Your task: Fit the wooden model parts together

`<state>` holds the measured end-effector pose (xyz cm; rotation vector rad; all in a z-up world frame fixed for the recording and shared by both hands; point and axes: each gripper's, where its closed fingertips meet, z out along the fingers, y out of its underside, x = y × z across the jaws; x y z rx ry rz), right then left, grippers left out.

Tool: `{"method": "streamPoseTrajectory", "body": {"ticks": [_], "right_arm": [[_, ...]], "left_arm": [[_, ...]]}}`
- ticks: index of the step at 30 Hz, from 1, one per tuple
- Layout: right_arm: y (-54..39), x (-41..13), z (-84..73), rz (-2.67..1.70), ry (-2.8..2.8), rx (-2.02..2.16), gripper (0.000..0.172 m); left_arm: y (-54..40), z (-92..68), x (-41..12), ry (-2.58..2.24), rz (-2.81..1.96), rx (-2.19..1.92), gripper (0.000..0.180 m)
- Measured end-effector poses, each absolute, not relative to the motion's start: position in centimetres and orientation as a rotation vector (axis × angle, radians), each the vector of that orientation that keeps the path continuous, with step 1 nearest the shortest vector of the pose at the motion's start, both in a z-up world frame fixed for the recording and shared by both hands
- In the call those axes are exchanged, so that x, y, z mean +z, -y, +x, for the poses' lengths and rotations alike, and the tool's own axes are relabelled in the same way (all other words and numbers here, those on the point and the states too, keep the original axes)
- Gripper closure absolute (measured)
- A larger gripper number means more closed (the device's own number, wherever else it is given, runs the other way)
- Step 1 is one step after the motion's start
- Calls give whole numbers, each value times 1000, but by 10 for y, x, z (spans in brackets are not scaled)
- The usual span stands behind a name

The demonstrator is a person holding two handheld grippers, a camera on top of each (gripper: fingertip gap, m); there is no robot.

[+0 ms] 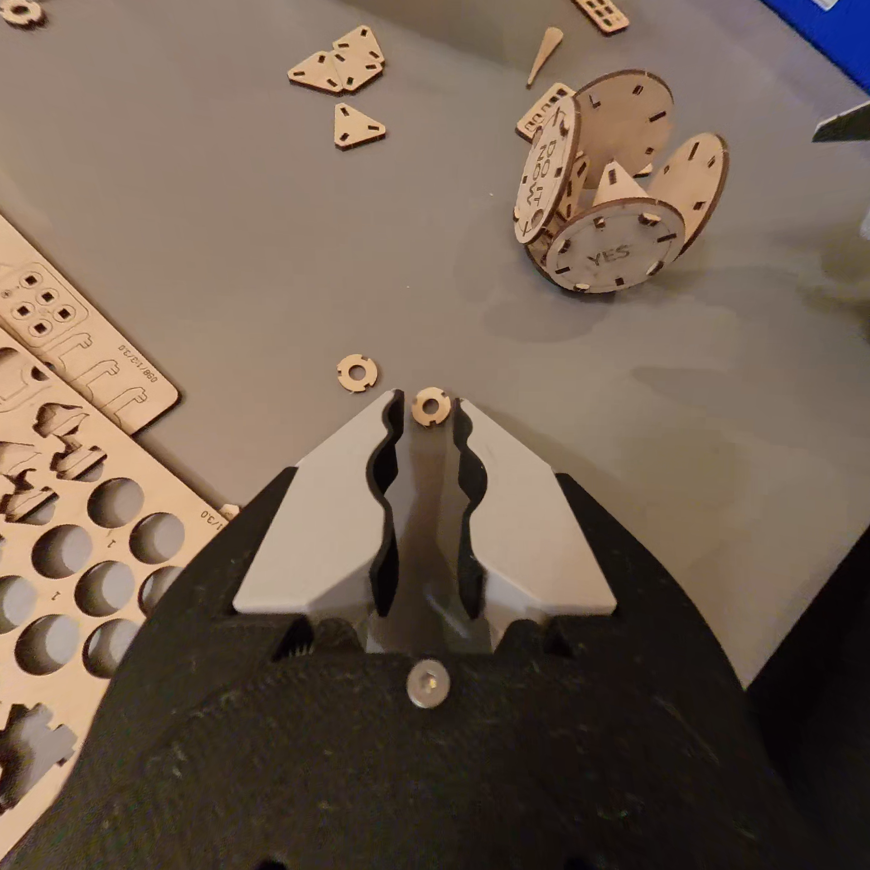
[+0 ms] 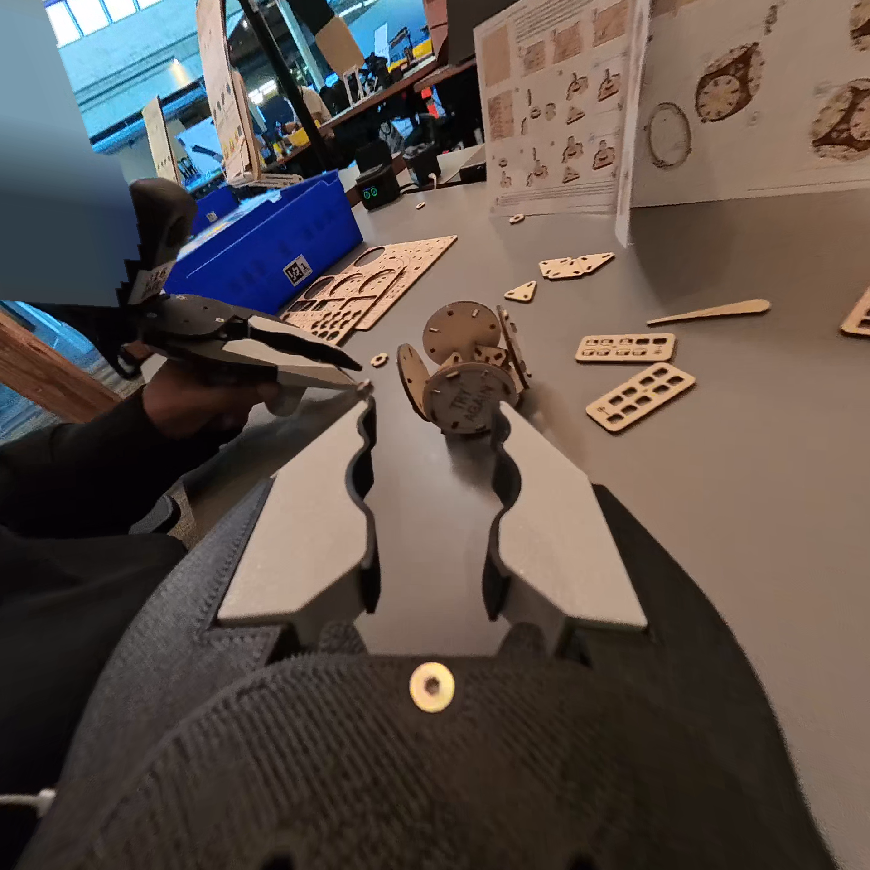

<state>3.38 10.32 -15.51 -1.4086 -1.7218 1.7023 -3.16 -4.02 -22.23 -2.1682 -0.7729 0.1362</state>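
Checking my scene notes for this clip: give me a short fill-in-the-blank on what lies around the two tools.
1. A small wooden ring sits between the left tool's ___.
2. A second ring lies flat on the grey ___.
3. The right tool's jaws stand ___.
4. The bin is ___.
Missing: fingertips; table; open; blue.

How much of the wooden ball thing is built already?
Partly built: the wooden model stands with several round discs slotted together. In hand: the left tongs seem to pinch a small wooden ring; the right tongs are open beside the model. Still loose: another ring, triangle pieces and a pointed stick.
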Motion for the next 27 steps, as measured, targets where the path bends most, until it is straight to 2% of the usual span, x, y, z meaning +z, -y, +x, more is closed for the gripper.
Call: {"method": "streamPoseTrajectory", "body": {"ticks": [2,10,12,14,21,27], "right_arm": [[-108,-158,32,-1431,1688,1723,123],[-116,-146,27,-1419,1619,1890,131],[-118,-143,28,-1397,1590,1901,128],[-121,-139,29,-1378,1558,1912,124],[-125,-138,27,-1412,1522,1951,118],[-124,-139,25,-1417,1533,1964,117]], "left_arm": [[43,-32,-224,774,-2189,159,153],[51,-63,-220,871,-2144,198,148],[48,-65,-228,889,-2164,165,151],[45,-66,-232,904,-2164,151,164],[23,-41,-227,842,-2179,7,165],[13,-59,-193,781,-2095,15,145]]}}
